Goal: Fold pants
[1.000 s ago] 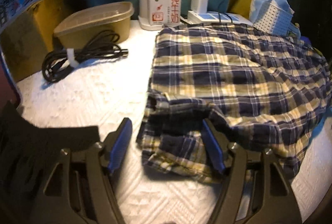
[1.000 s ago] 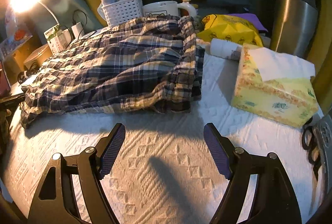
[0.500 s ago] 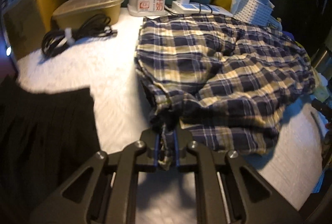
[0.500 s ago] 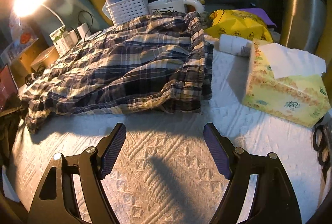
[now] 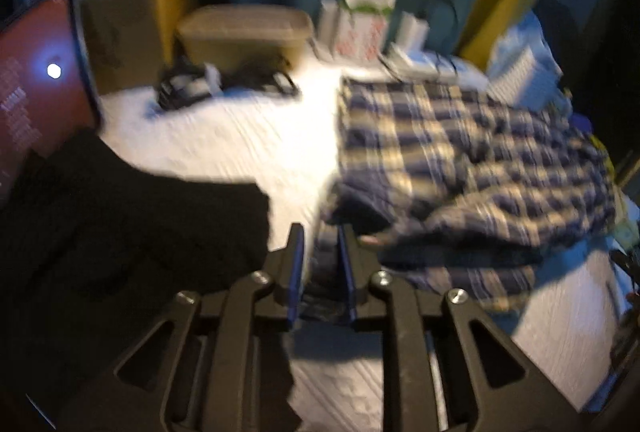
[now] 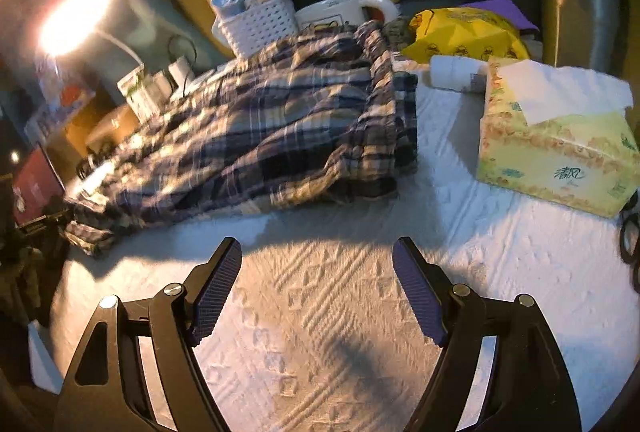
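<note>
Two grippers, left gripper (image 5: 322,264) jaws clamped on plaid pants (image 5: 460,168) hem, right gripper (image 6: 316,288) jaws spread wide, pants ahead, tissue box (image 6: 556,148) ahead-right.

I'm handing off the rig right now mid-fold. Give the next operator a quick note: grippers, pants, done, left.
Left gripper: shut on a hem corner of the plaid pants, at their end nearest it.
Right gripper: open, empty, hovering over the white table cover short of the pants' near edge.
Pants: bunched loosely across the cover, waistband end toward the tissue box.
Done: one corner gripped.
Left: right gripper probably grabs the waistband end, then fold and flatten.
</note>
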